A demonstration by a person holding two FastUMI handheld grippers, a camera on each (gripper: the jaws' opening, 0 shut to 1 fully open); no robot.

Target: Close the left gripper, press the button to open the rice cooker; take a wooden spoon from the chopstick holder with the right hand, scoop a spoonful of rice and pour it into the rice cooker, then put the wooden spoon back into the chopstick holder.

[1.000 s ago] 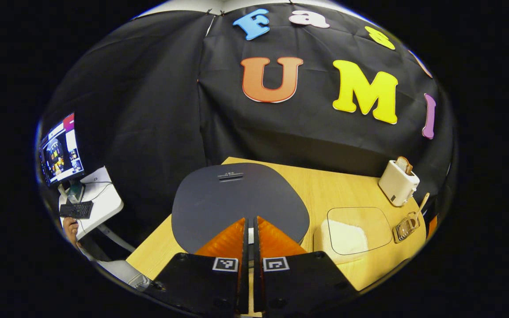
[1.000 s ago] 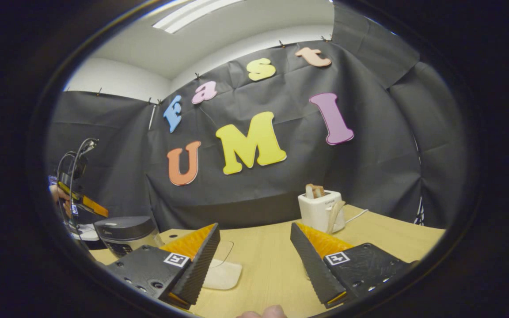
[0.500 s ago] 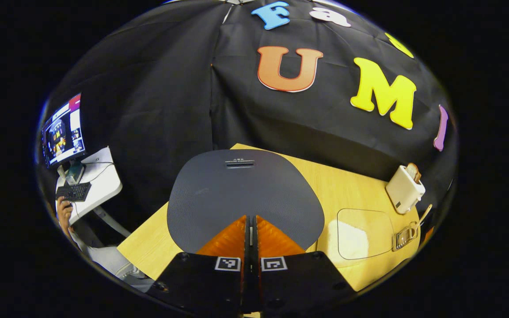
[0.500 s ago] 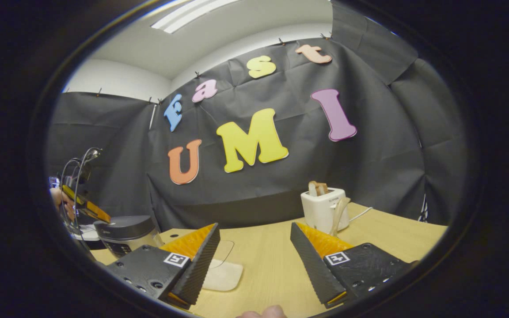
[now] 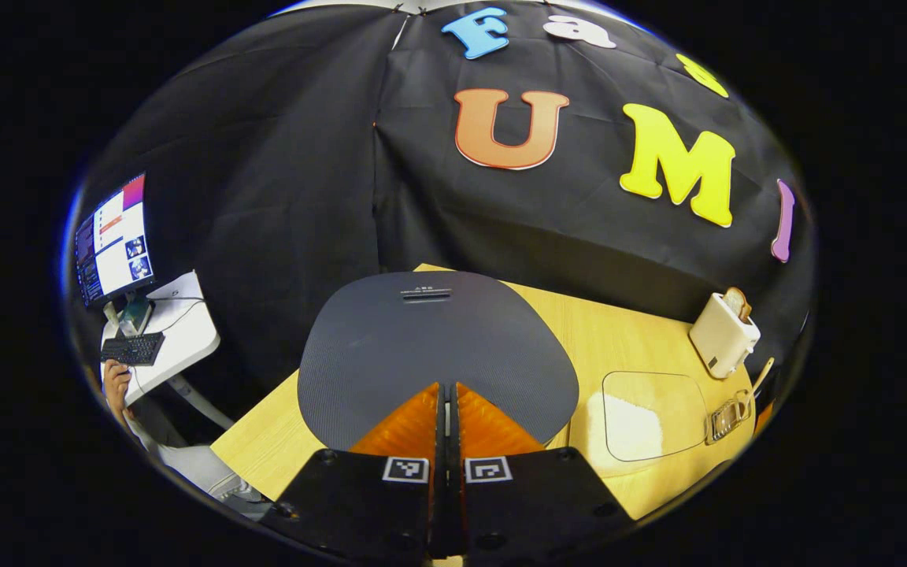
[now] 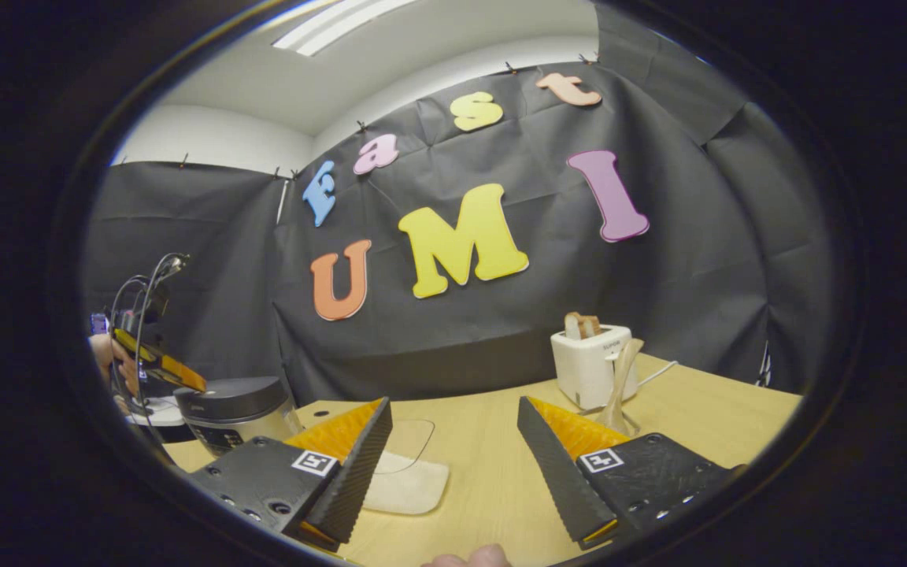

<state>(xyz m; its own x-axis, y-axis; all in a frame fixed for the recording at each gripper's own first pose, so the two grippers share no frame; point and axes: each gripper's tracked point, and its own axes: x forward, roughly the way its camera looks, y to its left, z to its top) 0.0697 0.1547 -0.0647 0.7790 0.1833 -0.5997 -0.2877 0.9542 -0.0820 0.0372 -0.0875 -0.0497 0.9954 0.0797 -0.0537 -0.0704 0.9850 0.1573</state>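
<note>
Left gripper [image 5: 447, 394] jaws together, empty

The rice cooker [image 5: 438, 346] stands at the table's [image 5: 579, 331] left end; right of it lies the rice dish [image 5: 646, 413]. Farther right the chopstick holder [image 5: 725, 417] holds the wooden spoon [image 5: 759, 376]; the toaster [image 5: 723, 335] stands behind it.

Bare table [image 6: 485, 472] beside toaster [image 6: 591, 366]

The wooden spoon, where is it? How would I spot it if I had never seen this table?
Find the white toaster at the far end of the wooden table, with toast poking out of the top. Right in front of it stands a see-through chopstick holder. The wooden spoon sticks up out of that holder: it is the one pale, thin, wooden thing there.
</note>
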